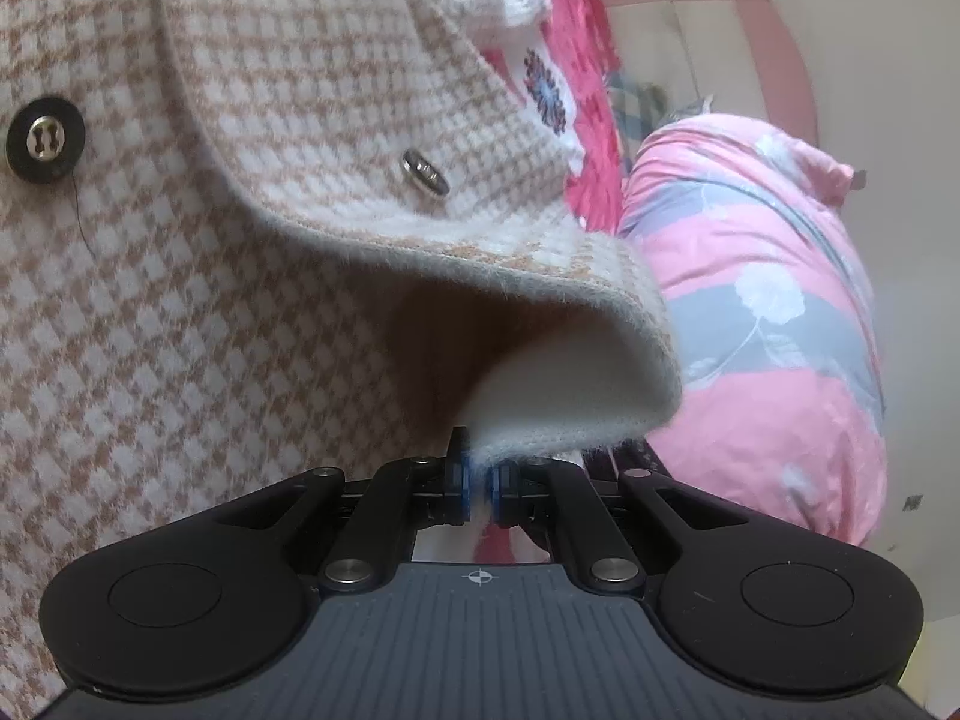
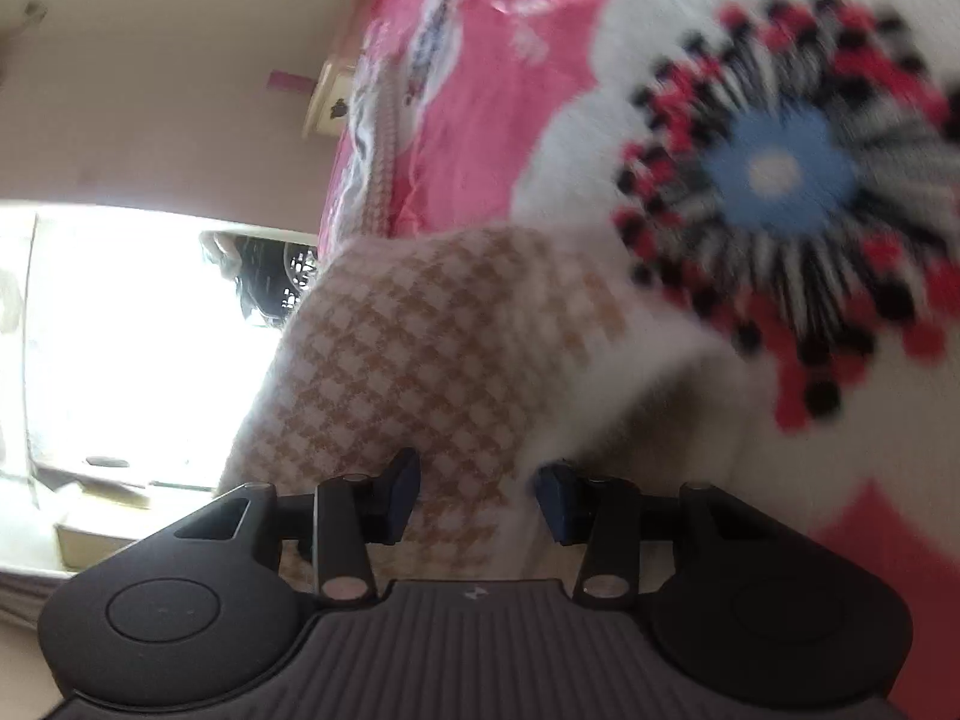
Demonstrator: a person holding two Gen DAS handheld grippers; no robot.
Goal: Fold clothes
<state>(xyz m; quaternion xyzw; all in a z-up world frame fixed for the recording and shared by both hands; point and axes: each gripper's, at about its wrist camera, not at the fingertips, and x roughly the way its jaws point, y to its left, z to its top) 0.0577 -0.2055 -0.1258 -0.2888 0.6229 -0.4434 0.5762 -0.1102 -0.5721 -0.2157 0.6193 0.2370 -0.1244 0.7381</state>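
We see the tan-and-white houndstooth knit jacket (image 1: 180, 312) spread over the flowered bedspread (image 2: 780, 180), its long axis unclear; our left gripper (image 1: 478, 483) pinches its fuzzy hem, our right gripper (image 2: 477, 495) straddles cloth, fingers apart

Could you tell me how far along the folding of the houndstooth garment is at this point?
Early stage. Done: the left gripper is shut on the edge of the houndstooth garment, lifting a curl of it. In hand: the right gripper stands open around another part of the garment, not clamped. Left: no finished fold shows; the cloth lies rumpled on the floral bedspread.
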